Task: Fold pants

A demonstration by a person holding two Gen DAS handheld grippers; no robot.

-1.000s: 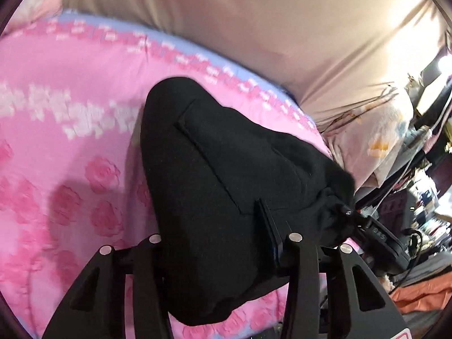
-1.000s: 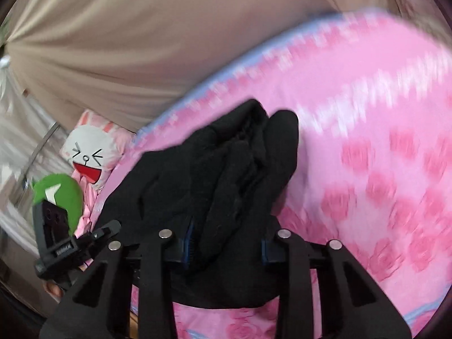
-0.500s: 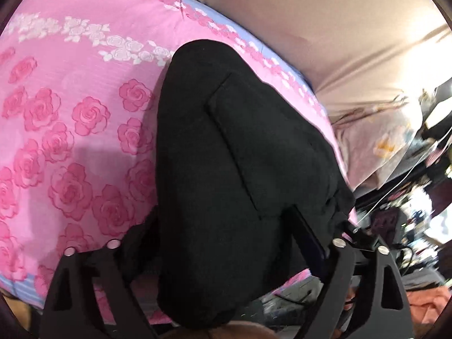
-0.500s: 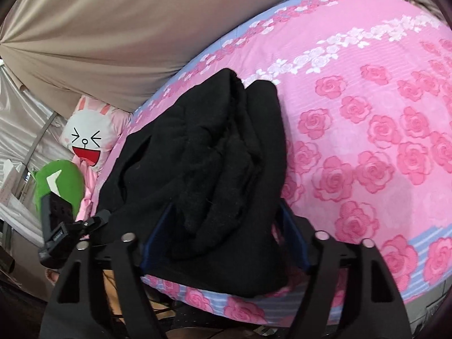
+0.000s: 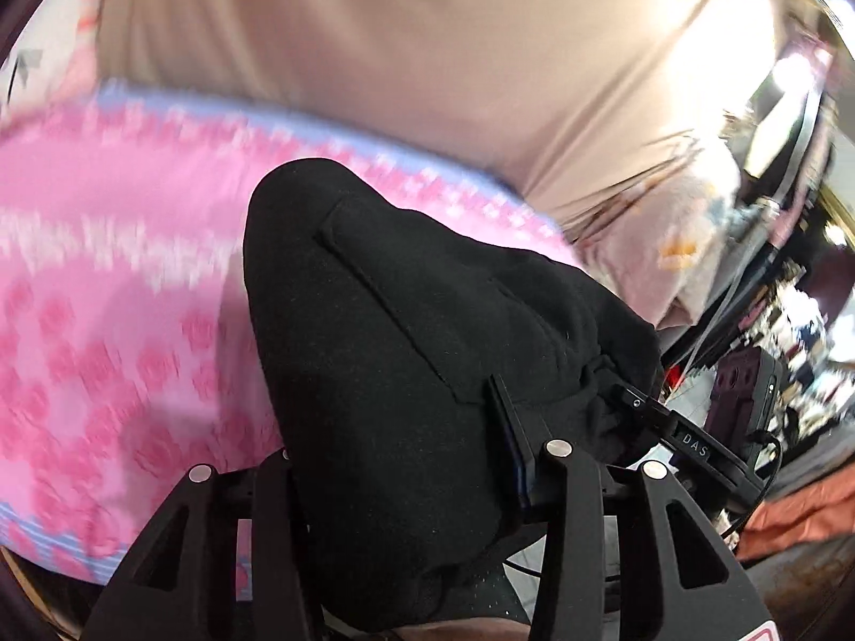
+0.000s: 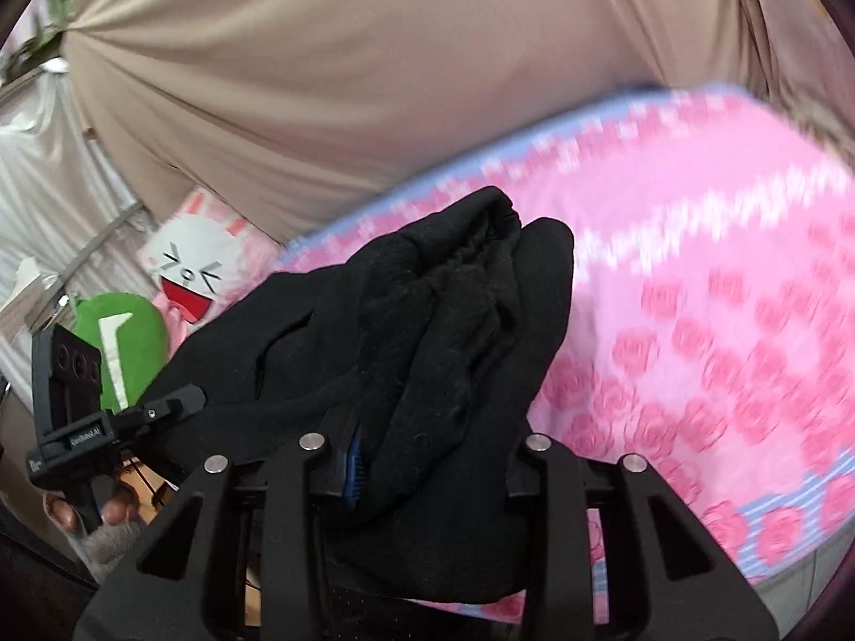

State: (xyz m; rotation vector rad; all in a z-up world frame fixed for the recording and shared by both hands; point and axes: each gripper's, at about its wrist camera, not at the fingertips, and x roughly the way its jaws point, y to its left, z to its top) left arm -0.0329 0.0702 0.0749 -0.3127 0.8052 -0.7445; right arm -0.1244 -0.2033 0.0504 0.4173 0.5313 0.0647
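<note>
The black pants (image 5: 406,331) are bunched and lie over the pink rose bedsheet (image 5: 107,320). A patch pocket faces up in the left wrist view. My left gripper (image 5: 395,427) has its jaws closing, with a thick fold of the pants pressed between them. In the right wrist view the gathered waistband end of the pants (image 6: 459,310) rises between the fingers of my right gripper (image 6: 433,454). Its jaws are closing too and pinch the cloth. Each view shows the other gripper at the edge of the pants (image 5: 694,448) (image 6: 80,427).
A beige drape (image 6: 374,80) hangs behind the bed. A white rabbit cushion (image 6: 192,272) and a green plush (image 6: 128,342) lie at the bed's left end. A pale pillow (image 5: 668,245) and cluttered shelves (image 5: 791,347) stand to the right. A hand (image 6: 107,513) holds the left gripper.
Half a second ago both grippers stood wide around the pants and low over the bed. Both have closed on the cloth again and risen, and the views tilt up toward the drape.
</note>
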